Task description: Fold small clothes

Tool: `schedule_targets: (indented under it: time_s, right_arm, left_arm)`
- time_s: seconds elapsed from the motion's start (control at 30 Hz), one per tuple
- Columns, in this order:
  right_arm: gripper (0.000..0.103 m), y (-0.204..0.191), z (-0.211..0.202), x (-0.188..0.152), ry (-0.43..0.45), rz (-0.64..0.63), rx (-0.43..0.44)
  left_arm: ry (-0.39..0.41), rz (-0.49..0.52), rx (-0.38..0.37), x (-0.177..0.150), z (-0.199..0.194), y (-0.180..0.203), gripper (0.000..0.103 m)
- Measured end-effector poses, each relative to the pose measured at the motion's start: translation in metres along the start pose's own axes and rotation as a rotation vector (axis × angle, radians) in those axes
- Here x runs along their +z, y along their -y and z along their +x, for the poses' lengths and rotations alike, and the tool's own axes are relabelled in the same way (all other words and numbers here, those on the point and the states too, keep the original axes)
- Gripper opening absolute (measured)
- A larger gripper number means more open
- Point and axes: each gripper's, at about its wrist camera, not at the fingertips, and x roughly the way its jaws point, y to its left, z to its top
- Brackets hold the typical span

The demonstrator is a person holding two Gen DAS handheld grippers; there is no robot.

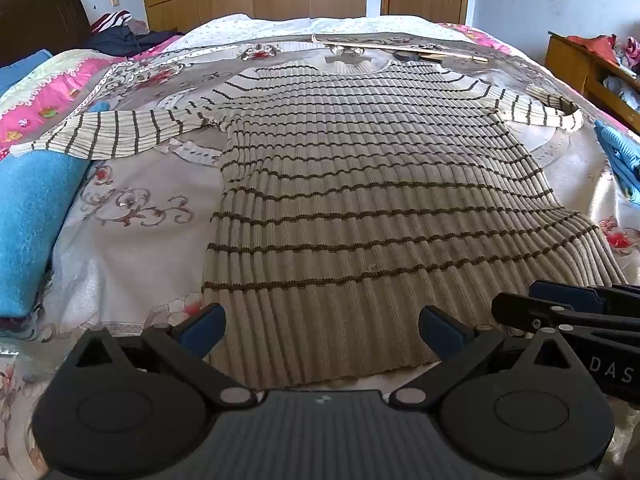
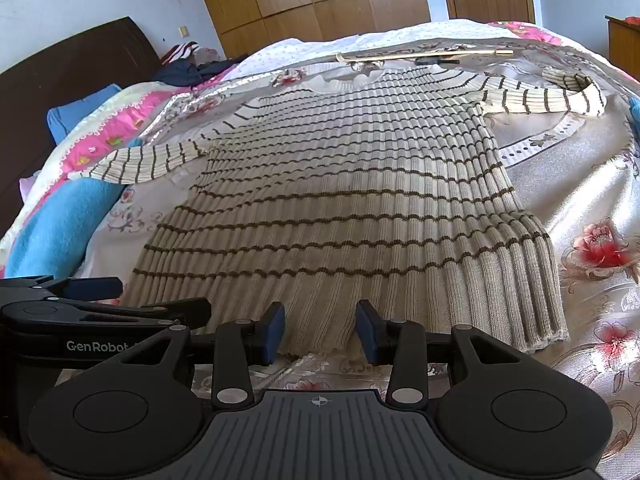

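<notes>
A beige ribbed sweater [image 1: 360, 180] with thin brown stripes lies flat on the bed, neck at the far end and both sleeves spread sideways. My left gripper [image 1: 324, 322] stands wide open over the near hem, one pad on either side of its left half, not pressing the cloth. My right gripper [image 2: 321, 330] is partly open at the hem of the sweater [image 2: 340, 200], with a strip of hem between its blue pads. The two grippers sit side by side: the right gripper [image 1: 532, 304] shows at the left view's right edge, the left gripper [image 2: 152, 294] at the right view's left edge.
The bed has a floral cover [image 1: 140, 240]. A blue towel [image 1: 32, 220] lies at its left edge and a blue cloth [image 1: 620, 160] at its right edge. A wooden stick [image 1: 400, 46] lies beyond the neck. A wooden cabinet [image 1: 580, 64] stands to the right, a dark headboard [image 1: 40, 16] at far left.
</notes>
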Motion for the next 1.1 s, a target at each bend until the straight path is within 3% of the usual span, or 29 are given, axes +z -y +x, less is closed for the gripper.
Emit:
schedule_targets:
  time_s: [1.1]
  right_arm:
    - [0.039, -0.0009, 0.0005, -0.0002, -0.005, -0.001, -0.003]
  left_arm:
    - [-0.011, -0.003, -0.005, -0.002, 0.0014, 0.001, 0.103]
